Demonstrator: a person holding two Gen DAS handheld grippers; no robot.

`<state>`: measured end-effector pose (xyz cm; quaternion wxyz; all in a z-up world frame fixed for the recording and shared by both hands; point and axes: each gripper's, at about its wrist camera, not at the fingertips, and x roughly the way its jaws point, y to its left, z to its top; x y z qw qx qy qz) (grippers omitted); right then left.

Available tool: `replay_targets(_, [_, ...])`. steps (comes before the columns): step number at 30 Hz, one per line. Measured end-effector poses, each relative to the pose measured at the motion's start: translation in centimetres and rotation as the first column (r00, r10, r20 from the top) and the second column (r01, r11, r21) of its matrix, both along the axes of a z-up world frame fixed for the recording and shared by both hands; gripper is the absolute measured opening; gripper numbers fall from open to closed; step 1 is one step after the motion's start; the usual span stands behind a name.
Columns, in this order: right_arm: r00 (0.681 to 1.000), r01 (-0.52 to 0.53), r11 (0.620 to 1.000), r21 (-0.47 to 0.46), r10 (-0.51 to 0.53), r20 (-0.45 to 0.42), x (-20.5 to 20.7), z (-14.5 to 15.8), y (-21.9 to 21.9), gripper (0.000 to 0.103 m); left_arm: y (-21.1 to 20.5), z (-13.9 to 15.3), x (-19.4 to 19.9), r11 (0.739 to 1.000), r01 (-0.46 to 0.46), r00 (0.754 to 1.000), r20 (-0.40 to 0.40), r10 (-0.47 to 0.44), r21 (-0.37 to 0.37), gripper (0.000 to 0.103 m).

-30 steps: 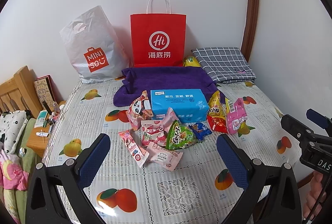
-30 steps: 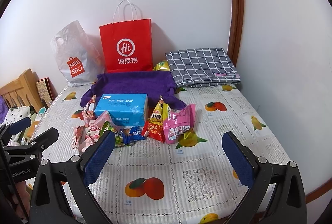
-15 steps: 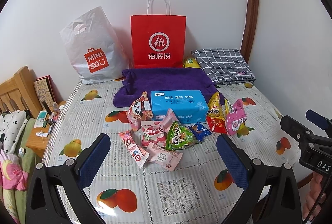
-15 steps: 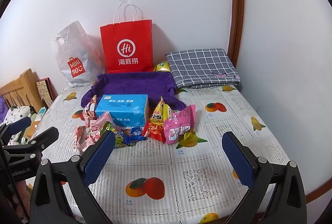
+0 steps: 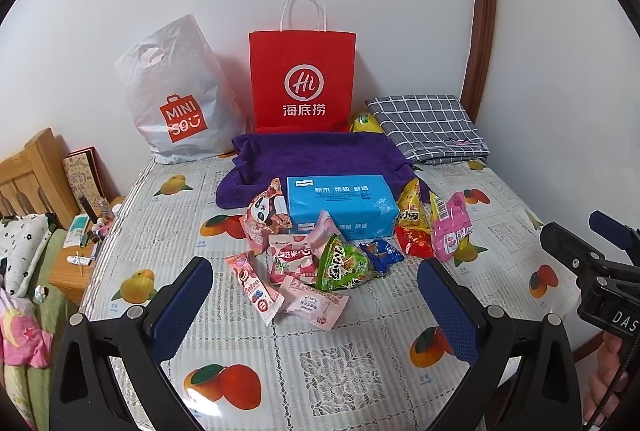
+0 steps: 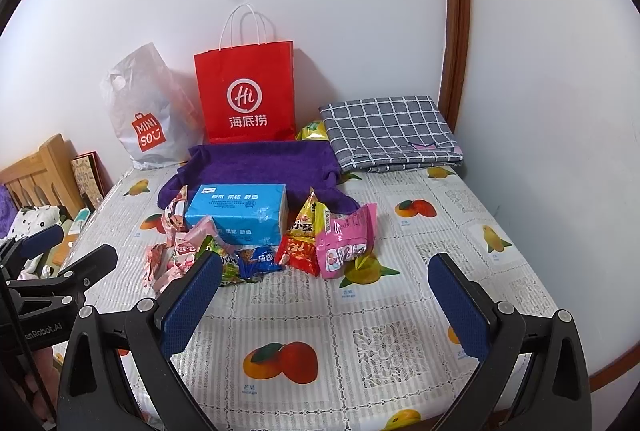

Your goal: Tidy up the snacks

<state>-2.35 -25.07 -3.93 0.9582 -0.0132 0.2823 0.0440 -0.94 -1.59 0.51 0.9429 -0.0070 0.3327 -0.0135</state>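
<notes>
The snacks lie in a loose heap in the middle of the surface (image 5: pixel 320 363), which has a plastic cover printed with fruit. In front is a flat pink packet (image 5: pixel 314 302), and beside it a long pink wafer packet (image 5: pixel 255 283) and a green bag (image 5: pixel 344 265). Behind them stand a pink fruit-candy pack (image 5: pixel 290 257) and a panda pack (image 5: pixel 264 215). A small blue packet (image 5: pixel 382 251) lies to the right of the green bag. Further right, a red and yellow bag (image 6: pixel 302 235) leans against a pink pouch with a barcode (image 6: pixel 346 241); the two touch.

All of them are gathered around a light blue tissue pack (image 5: pixel 342 205), which rests partly on a purple towel (image 5: pixel 316 155). Behind the towel a red paper bag with white handles (image 5: pixel 302 79) stands upright at the wall, and left of it a white Miniso plastic bag (image 5: pixel 178 95) leans there too. What is inside either bag I cannot tell. A yellow packet (image 5: pixel 364 122) peeks out between the red bag and a folded grey checked cloth (image 5: pixel 428 127).

The left claw (image 5: pixel 316 295) hovers near the front of the heap with fingers wide apart and nothing between them. The right claw (image 6: pixel 326 301) is also spread apart and empty, over bare cover to the right of the heap.
</notes>
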Motion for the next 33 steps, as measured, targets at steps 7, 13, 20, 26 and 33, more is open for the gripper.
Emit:
replay_targets(7, [1.0, -0.004, 1.0, 0.01, 0.004, 0.004, 0.0, -0.1, -0.4, 0.102, -0.2, -0.2, 0.0, 1.0, 0.002, 1.0, 0.001, -0.002, -0.002, 0.103])
replay_targets(13, [1.0, 0.004, 1.0, 0.01, -0.004, -0.012, 0.8, -1.1, -1.1, 0.102, 0.3, -1.4, 1.0, 1.0, -0.002, 1.0, -0.023, 0.002, -0.006, 0.103])
replay_targets(20, [0.997, 0.033, 0.999, 0.013, -0.032, -0.068, 2.9, -3.9, -2.8, 0.099, 1.8, -4.4, 3.0, 0.999, -0.026, 0.996, -0.091, 0.024, -0.022, 0.103])
replay_targets(26, [0.987, 0.068, 0.997, 0.021, -0.064, -0.144, 5.5, -7.4, -4.5, 0.09, 3.6, -7.4, 4.4, 0.998, -0.056, 0.988, -0.146, 0.049, -0.042, 0.102])
replay_targets(33, [0.979, 0.055, 0.997, 0.047, -0.045, -0.2, 8.6, -10.5, -5.0, 0.089, 5.7, -10.1, 6.3, 0.994, -0.088, 0.981, -0.18, 0.076, -0.059, 0.102])
